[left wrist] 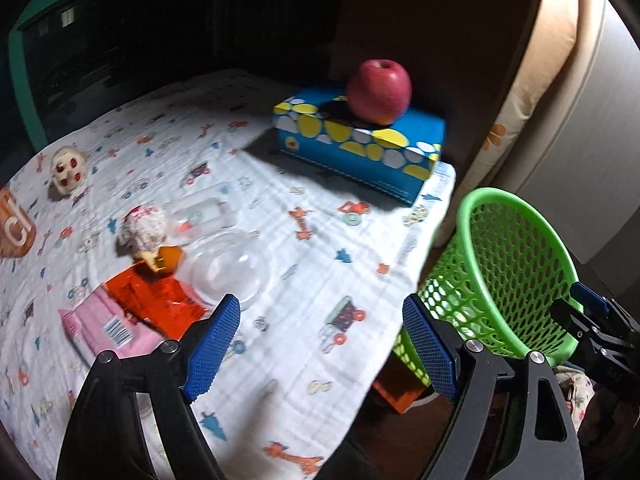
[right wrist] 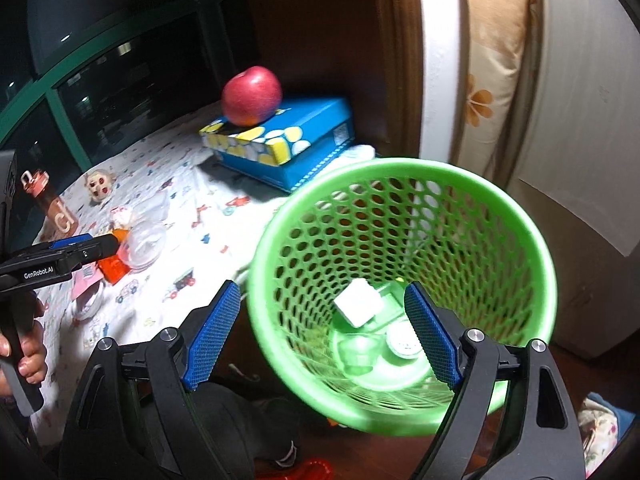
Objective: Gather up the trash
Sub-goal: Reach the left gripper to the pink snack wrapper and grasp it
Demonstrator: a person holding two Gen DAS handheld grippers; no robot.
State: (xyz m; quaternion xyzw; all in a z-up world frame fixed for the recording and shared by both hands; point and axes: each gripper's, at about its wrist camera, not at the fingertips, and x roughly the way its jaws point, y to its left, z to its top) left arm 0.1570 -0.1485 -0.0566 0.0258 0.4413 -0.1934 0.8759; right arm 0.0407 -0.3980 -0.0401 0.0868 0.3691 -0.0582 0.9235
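A green mesh basket (right wrist: 400, 280) stands off the table's right edge and also shows in the left wrist view (left wrist: 500, 272). Inside lie a white box (right wrist: 358, 303), a clear cup (right wrist: 358, 350) and a round lid (right wrist: 404, 342). My right gripper (right wrist: 320, 336) is open and empty over the basket's mouth. My left gripper (left wrist: 320, 348) is open and empty above the table, just right of the trash: an orange wrapper (left wrist: 156, 300), a pink packet (left wrist: 108, 328), a clear dome lid (left wrist: 230, 266), a crumpled wrapper (left wrist: 144, 228) and a clear plastic packet (left wrist: 204, 212).
A blue tissue box (left wrist: 360, 148) with a red apple (left wrist: 379, 90) on it sits at the table's far right. A small doll head (left wrist: 68, 170) and an orange bottle (left wrist: 14, 226) stand at the left. A patterned cloth (left wrist: 300, 360) covers the table. Clutter lies on the floor.
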